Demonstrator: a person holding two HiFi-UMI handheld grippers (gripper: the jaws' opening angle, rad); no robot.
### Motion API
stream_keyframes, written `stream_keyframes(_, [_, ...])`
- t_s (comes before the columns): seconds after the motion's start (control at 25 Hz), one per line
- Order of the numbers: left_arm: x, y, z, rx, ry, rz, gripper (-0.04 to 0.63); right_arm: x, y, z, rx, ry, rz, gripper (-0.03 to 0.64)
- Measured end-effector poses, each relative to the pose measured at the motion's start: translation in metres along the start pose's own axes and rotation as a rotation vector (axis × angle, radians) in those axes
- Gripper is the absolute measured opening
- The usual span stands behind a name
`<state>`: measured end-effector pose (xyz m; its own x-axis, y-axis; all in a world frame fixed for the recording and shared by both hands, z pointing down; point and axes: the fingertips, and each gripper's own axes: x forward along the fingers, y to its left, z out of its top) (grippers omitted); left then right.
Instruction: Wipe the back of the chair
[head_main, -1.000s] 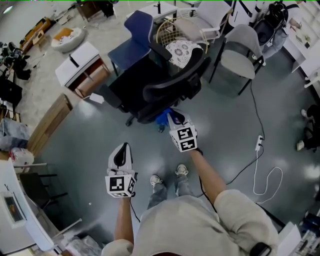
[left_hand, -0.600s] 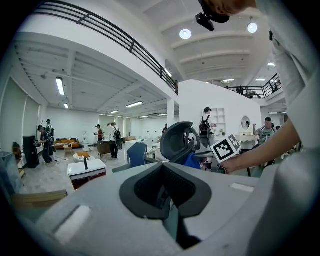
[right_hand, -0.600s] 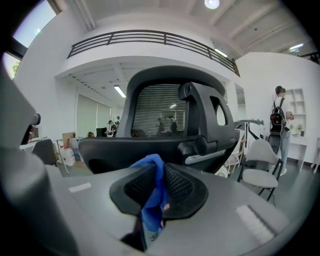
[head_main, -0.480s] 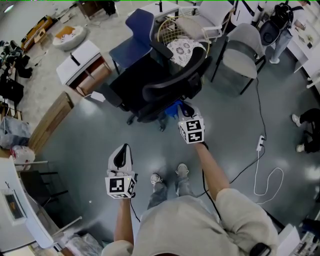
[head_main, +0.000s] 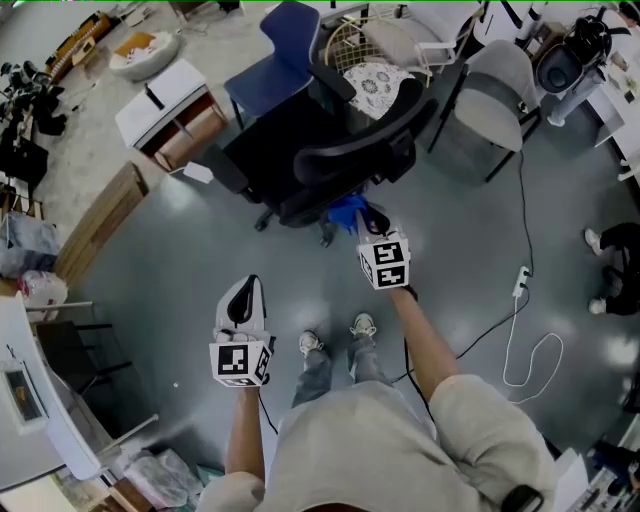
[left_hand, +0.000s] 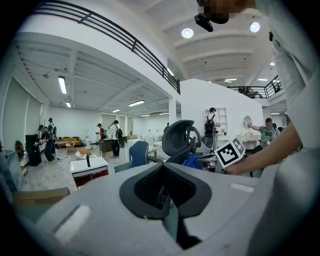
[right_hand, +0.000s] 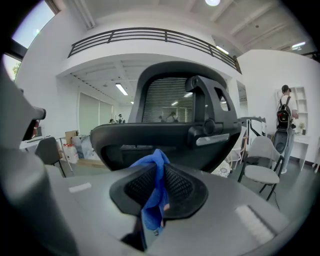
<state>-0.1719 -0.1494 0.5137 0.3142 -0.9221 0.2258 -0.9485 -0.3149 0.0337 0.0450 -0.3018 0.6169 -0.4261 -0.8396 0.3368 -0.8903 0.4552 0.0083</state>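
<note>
near the chair back (right_hand: 165, 131), right tool (right_hand: 155, 177) pinches cloth (right_hand: 150, 212) upright.

Blue cloth (right_hand: 153, 200) soft, crumpled fabric; chair back (right_hand: 125, 137) matt black plastic around dark mesh; floor (head_main: 470, 250) smooth grey, glossy with reflections.

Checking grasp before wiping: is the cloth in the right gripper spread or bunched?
Bunched. The blue cloth sits crumpled in a narrow fold, pinched between the closed jaws of the right gripper.
</note>
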Motion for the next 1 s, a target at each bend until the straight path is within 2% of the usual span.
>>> stream_keyframes(0.32, [-0.009, 0.011, -0.003, -0.01, -0.013, 0.007, 0.0, 0.008, 0.084, -0.034, -0.014, 0.053, 0.129, 0.041])
stream_keyframes(0.64, [-0.031, 0.034, -0.012, -0.01, 0.012, 0.045, 0.001, 0.033, 0.16, -0.027, -0.015, 0.05, 0.251, 0.041])
stream_keyframes(0.76, [-0.039, 0.043, -0.012, -0.007, 0.019, 0.062, 0.0, 0.04, 0.17, -0.02, -0.008, 0.046, 0.267, 0.041])
stream_keyframes(1.0, [-0.034, 0.042, -0.016, -0.008, 0.029, 0.058, 0.0, 0.044, 0.161, -0.022, -0.025, 0.046, 0.265, 0.041])
